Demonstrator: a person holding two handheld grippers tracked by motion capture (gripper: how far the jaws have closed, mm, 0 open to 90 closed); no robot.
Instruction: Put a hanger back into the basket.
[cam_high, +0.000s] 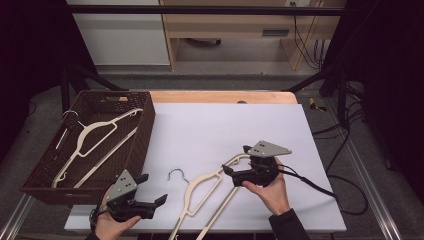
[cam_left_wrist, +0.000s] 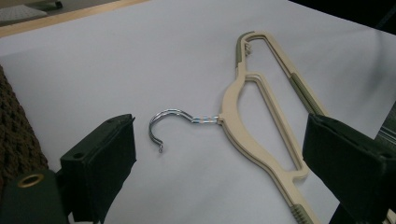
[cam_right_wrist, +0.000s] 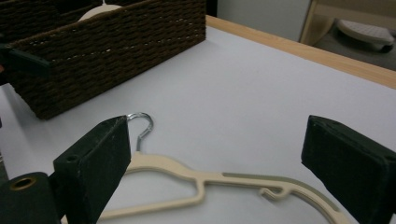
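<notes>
Cream hanger flat, long axis diagonal, hook pointing left

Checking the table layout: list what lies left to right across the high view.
Woven basket → left gripper → hanger on the white sheet → right gripper

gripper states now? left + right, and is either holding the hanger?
Left gripper: open, holding nothing, near the hanger's hook.
Right gripper: open, jaws either side of the hanger's shoulder, not clamped.
</notes>
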